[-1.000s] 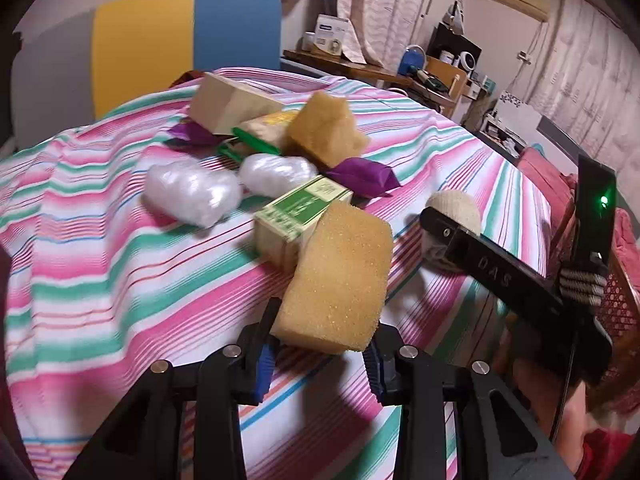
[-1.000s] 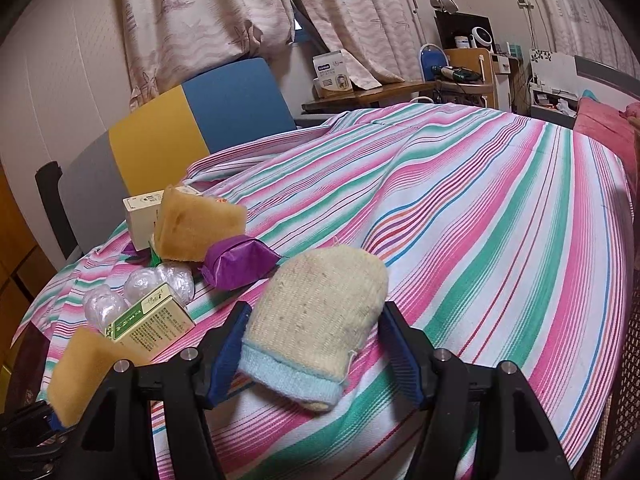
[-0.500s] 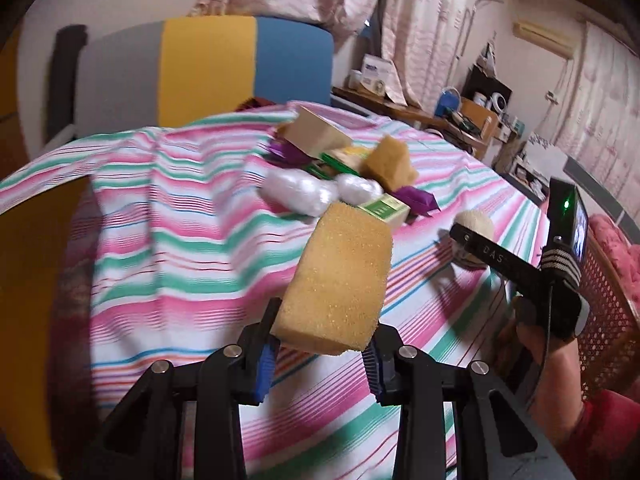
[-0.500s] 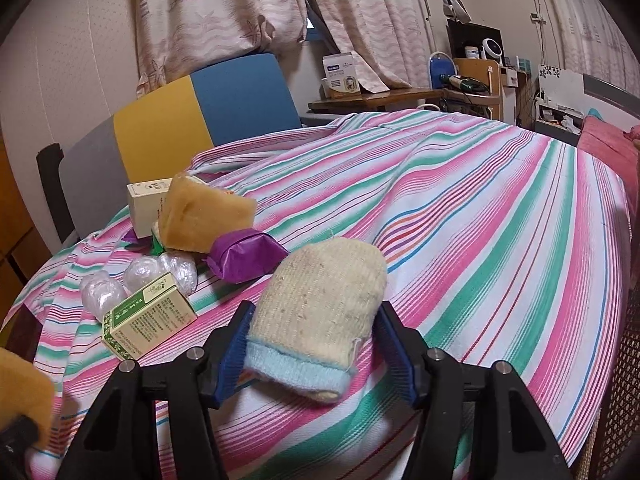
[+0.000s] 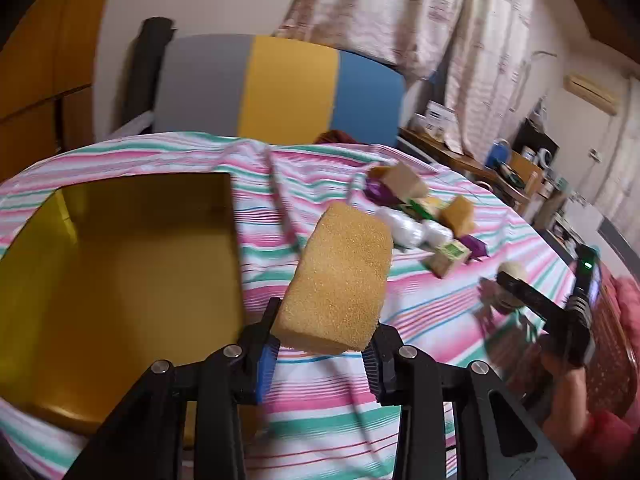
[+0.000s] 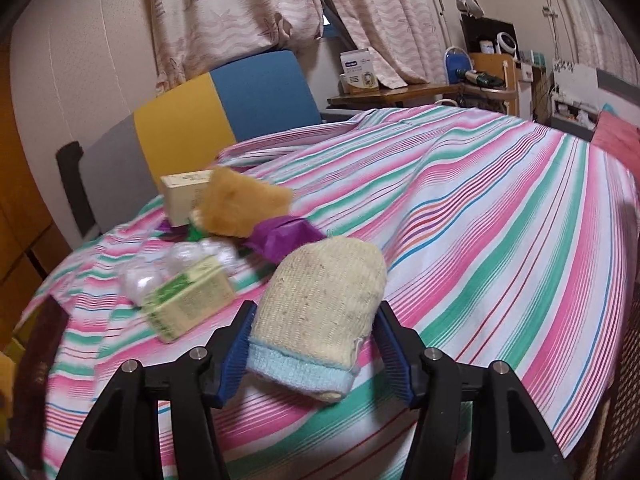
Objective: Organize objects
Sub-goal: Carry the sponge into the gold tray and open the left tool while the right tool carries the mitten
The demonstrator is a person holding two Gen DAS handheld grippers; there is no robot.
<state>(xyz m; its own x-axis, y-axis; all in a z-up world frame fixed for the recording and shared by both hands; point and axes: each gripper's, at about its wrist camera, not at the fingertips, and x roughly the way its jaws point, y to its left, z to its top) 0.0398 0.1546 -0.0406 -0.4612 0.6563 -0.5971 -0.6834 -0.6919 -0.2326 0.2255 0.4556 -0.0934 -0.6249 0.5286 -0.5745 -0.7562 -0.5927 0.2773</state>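
- I have the sponge [image 5: 338, 276] clamped in my left gripper [image 5: 320, 356], held by its near end, in the air just right of the yellow box [image 5: 120, 256].
- Sponge looks light and soft; pads dent it a bit. Grip at the near end leaves most of it sticking out, so it may sag or swing. Not fragile, not slippery.
- My right gripper [image 6: 316, 354] is clamped on the knit mitt [image 6: 320, 312], fingers on both sides near the blue cuff. Also soft and limp, light; it would flop if held any looser.
- Judgement: the box is open and looks like the drop spot; the sponge is not over it yet.
- Remaining pile sits far on the cloth: green carton [image 6: 190, 298], purple wrapper [image 6: 284, 236], clear plastic bundles [image 6: 180, 258], a second sponge [image 6: 240, 208], a pale box [image 6: 186, 196]. All close together, some touching.
- Surface: striped cloth [image 6: 480, 220], pink, green and white, wrinkled, so small things may tip on it.
- Room: chair back [image 5: 280, 88] in grey, yellow and blue at the far side, patterned curtains [image 6: 260, 8] behind, cluttered desk [image 6: 420, 90] far right. Both views have motion blur.
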